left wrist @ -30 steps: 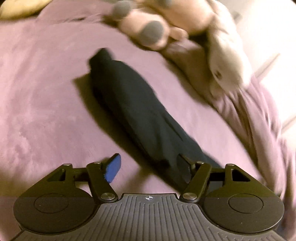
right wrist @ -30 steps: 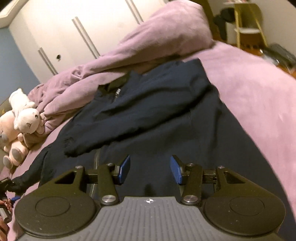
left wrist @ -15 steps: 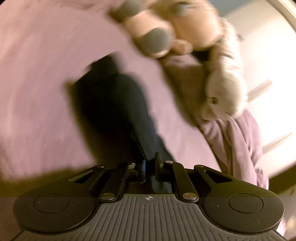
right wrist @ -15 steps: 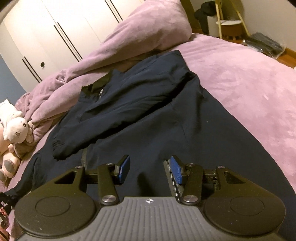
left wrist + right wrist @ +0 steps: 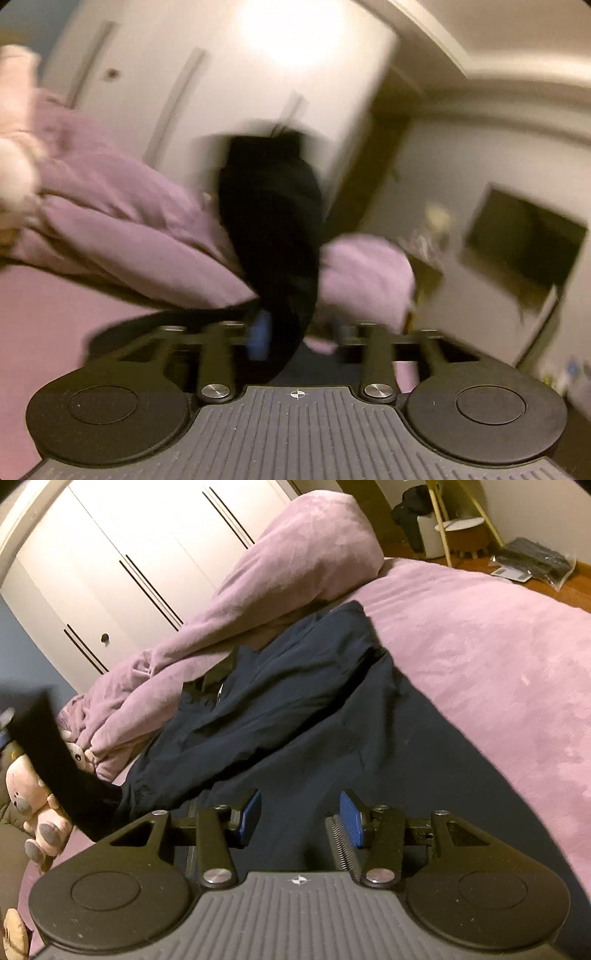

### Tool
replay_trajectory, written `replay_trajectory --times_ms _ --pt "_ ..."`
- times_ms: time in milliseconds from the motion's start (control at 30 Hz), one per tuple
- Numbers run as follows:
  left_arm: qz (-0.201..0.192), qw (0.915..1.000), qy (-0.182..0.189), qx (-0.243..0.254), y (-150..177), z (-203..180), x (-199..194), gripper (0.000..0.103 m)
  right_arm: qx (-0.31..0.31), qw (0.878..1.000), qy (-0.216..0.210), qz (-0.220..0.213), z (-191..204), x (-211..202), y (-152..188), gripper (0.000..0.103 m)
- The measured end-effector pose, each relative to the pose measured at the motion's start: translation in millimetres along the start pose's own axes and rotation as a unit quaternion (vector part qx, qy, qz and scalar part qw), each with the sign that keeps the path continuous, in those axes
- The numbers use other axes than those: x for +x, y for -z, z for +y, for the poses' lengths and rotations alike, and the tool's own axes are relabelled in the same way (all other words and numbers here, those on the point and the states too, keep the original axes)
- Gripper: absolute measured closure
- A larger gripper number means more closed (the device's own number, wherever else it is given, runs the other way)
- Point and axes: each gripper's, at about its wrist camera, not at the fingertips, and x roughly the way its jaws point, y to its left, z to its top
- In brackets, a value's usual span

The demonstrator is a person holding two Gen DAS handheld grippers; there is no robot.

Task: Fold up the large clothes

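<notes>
A large dark navy jacket [image 5: 332, 716] lies spread on a pink bed cover [image 5: 498, 657]. One sleeve lies folded across its body. The other sleeve [image 5: 51, 760] is lifted off the bed at the left. In the blurred left wrist view that sleeve [image 5: 273, 221] hangs up in front of my left gripper [image 5: 299, 332]; the jaws look apart, and whether they hold the cloth I cannot tell. My right gripper [image 5: 299, 819] is open and empty, low over the jacket's lower body.
A bunched purple duvet [image 5: 295, 565] lies along the bed's far side. Plush toys [image 5: 33, 801] sit at the left. White wardrobe doors [image 5: 129, 554] stand behind. A stool [image 5: 458, 531] and a dark bag [image 5: 532, 559] sit on the floor at the right.
My left gripper shut on the sleeve half a second ago and has swung it up off the bed toward the jacket; its jaws now look wider. My right gripper has barely moved.
</notes>
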Motion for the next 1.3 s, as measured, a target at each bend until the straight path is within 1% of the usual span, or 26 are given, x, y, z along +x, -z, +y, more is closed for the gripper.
replay_trajectory --times_ms 67,133,200,233,300,367,467,533,633,667,700,733,767,800,833,867,933,967,1000,1033,1067,1100,1133,1200,1267,1300 --pt "0.033 0.9992 -0.014 0.015 17 -14 18 0.044 0.001 1.000 0.002 0.000 -5 -3 -4 0.055" --pt "0.068 0.9970 -0.036 0.009 36 -9 28 0.042 -0.003 1.000 -0.001 0.003 -8 -3 -10 0.055" --pt "0.088 0.9926 -0.084 -0.004 50 10 29 0.039 -0.007 1.000 -0.008 0.006 -9 0 -17 0.055" --pt "0.096 0.9887 -0.115 -0.013 56 23 26 0.039 -0.008 1.000 -0.014 0.009 -8 4 -21 0.055" --pt "0.106 0.9810 -0.160 -0.027 65 42 16 0.039 -0.003 0.999 -0.031 0.019 -4 17 -29 0.055" --pt "0.112 0.9725 -0.201 -0.036 68 64 -1 0.038 0.005 0.998 -0.052 0.030 3 35 -38 0.055" --pt "0.120 0.9601 -0.251 -0.027 59 95 -27 0.038 0.013 0.996 -0.075 0.045 21 67 -52 0.054" --pt "0.119 0.9480 -0.295 0.001 55 109 -44 0.038 0.025 0.995 -0.084 0.050 32 88 -61 0.047" --pt "0.108 0.9194 -0.372 0.067 49 124 -65 0.035 0.073 0.992 -0.090 0.055 37 121 -75 0.047" --pt "0.104 0.9136 -0.385 0.079 49 128 -71 0.035 0.093 0.990 -0.084 0.056 36 134 -79 0.046" --pt "0.105 0.9105 -0.391 0.086 50 130 -73 0.035 0.106 0.989 -0.079 0.059 36 144 -80 0.046" --pt "0.107 0.9119 -0.387 0.083 53 132 -73 0.034 0.125 0.987 -0.075 0.067 34 157 -82 0.046" --pt "0.112 0.9174 -0.375 0.073 55 133 -72 0.033 0.142 0.985 -0.064 0.076 31 167 -81 0.046" --pt "0.117 0.9258 -0.354 0.061 60 133 -69 0.032 0.164 0.982 -0.052 0.082 29 175 -78 0.047" --pt "0.123 0.9333 -0.333 0.052 65 132 -62 0.032 0.182 0.978 -0.058 0.081 27 181 -76 0.047" --pt "0.128 0.9378 -0.319 0.046 72 131 -60 0.032 0.195 0.976 -0.063 0.079 26 184 -74 0.048" --pt "0.138 0.9432 -0.299 0.040 82 125 -35 0.033 0.216 0.971 -0.074 0.075 27 190 -74 0.051" --pt "0.141 0.9459 -0.290 0.039 87 119 -26 0.033 0.218 0.971 -0.071 0.073 29 193 -75 0.067" --pt "0.145 0.9491 -0.277 0.042 90 113 -16 0.033 0.210 0.973 -0.064 0.072 31 195 -78 0.073" --pt "0.146 0.9507 -0.270 0.046 95 107 -9 0.033 0.193 0.977 -0.056 0.073 35 195 -81 0.080" --pt "0.146 0.9519 -0.264 0.052 97 102 -1 0.033 0.173 0.981 -0.051 0.068 41 192 -85 0.084" --pt "0.147 0.9531 -0.258 0.060 99 95 6 0.033 0.145 0.987 -0.052 0.050 49 181 -92 0.084" --pt "0.149 0.9535 -0.253 0.067 100 89 12 0.033 0.125 0.990 -0.064 0.025 53 168 -97 0.085" --pt "0.150 0.9534 -0.250 0.077 104 81 22 0.033 0.113 0.990 -0.084 -0.029 48 137 -106 0.085" --pt "0.156 0.9538 -0.244 0.081 106 76 33 0.033 0.130 0.988 -0.068 -0.053 29 120 -110 0.085" --pt "0.158 0.9538 -0.242 0.081 108 73 36 0.033 0.117 0.991 -0.035 -0.063 19 116 -111 0.085"
